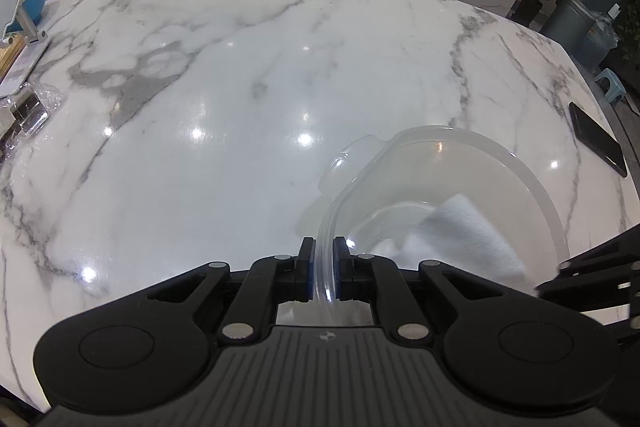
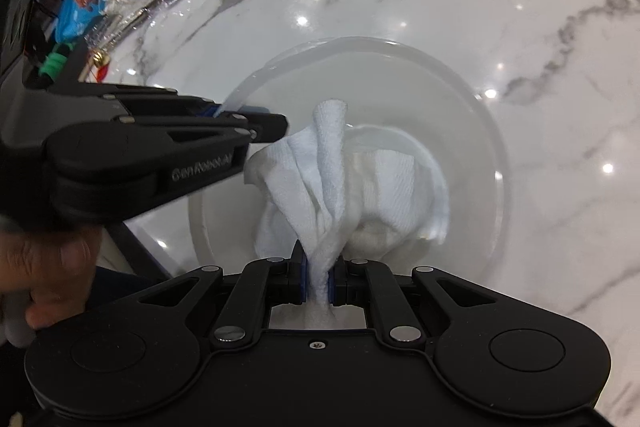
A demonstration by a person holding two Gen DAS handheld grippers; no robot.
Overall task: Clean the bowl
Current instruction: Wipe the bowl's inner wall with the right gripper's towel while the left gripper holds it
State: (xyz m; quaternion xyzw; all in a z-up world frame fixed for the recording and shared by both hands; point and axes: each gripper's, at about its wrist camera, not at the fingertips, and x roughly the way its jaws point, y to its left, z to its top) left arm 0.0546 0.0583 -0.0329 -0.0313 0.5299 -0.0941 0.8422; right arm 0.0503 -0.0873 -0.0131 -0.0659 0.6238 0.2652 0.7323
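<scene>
A clear plastic bowl [image 1: 460, 187] stands on the white marble worktop [image 1: 240, 87], close to its near edge and toward the right-hand side. The left tongs [image 1: 323, 267] are clenched on the bowl's rim, with the clear wall pinched between the 2 blue-lined pads. In the right wrist view the left tongs [image 2: 224, 117] come in from the left and bite the rim on that side, with a person's hand [image 2: 44, 267] behind them.

The right tongs [image 2: 318, 283] are clenched on a white cloth [image 2: 352, 179]. A bunched fold of it is squeezed between the pads, and the rest hangs down into the bowl [image 2: 460, 99], spreading over the bottom. In the left wrist view the cloth [image 1: 464, 231] shows as a white lump inside the bowl, and part of the right tongs' black frame enters from the right edge.

A black phone [image 1: 598, 139] lies near the worktop's right edge, apart from the bowl. At the far left edge sit a blue bowl [image 1: 34, 3], a white stand [image 1: 18, 11] and some clear wrapping. A blue snack bag [image 2: 78, 7] lies among that clutter.
</scene>
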